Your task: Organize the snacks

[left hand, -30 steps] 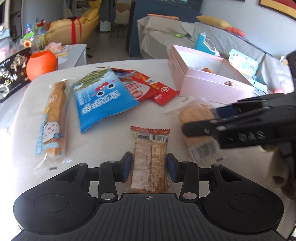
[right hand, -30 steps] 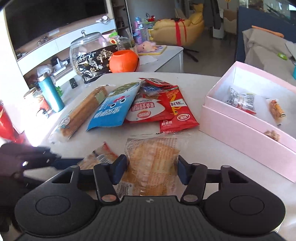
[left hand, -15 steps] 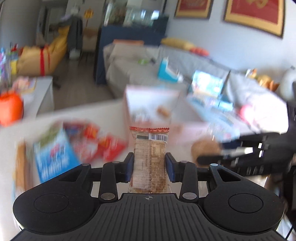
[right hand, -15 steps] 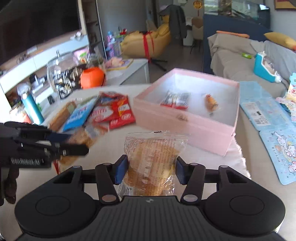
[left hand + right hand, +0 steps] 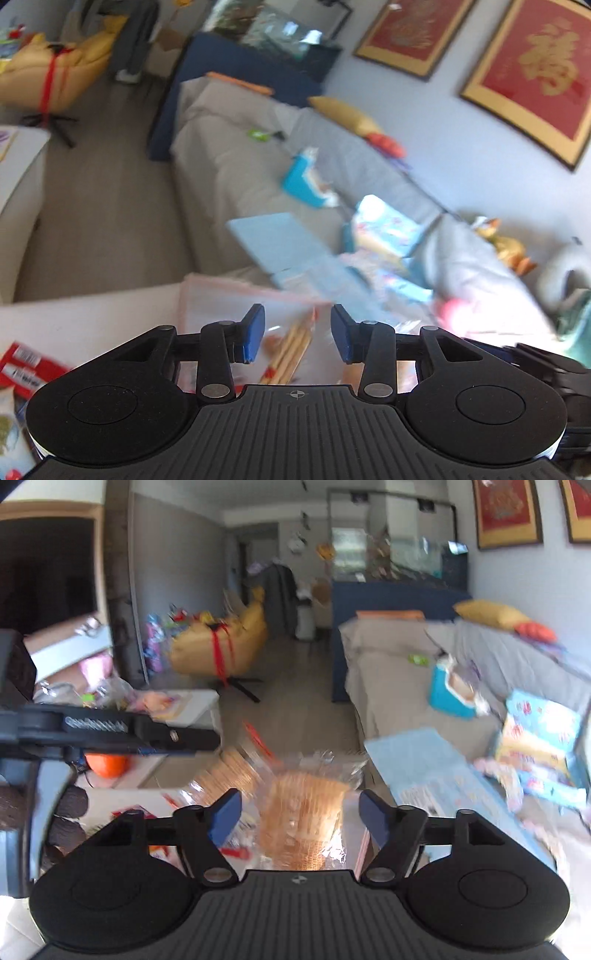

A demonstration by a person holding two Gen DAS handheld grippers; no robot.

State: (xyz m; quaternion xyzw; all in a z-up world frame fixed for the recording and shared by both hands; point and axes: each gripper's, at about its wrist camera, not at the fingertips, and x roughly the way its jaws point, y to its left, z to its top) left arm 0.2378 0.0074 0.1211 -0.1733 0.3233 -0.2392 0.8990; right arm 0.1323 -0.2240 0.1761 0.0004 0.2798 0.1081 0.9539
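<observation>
My left gripper (image 5: 297, 338) is open over the pink box (image 5: 221, 295); the brown wafer packet (image 5: 290, 349) lies loose between and below its blue pads, blurred. My right gripper (image 5: 301, 816) is open too, and the clear-wrapped round cake (image 5: 303, 819) sits loose between its pads. The wafer packet also shows in the right wrist view (image 5: 229, 775), beside the left gripper's black arm (image 5: 110, 731). Both views are blurred by motion.
Red snack packets (image 5: 26, 369) lie on the white table at the lower left. An orange pumpkin pot (image 5: 107, 766) stands behind the left gripper. A grey sofa (image 5: 240, 177) with blue mats and a teal tissue box (image 5: 450, 694) lies beyond the table.
Both grippers have opened and let go of their snacks. The wafer packet has dropped from the left jaws towards the pink box. Both cameras have tilted up towards the sofa.
</observation>
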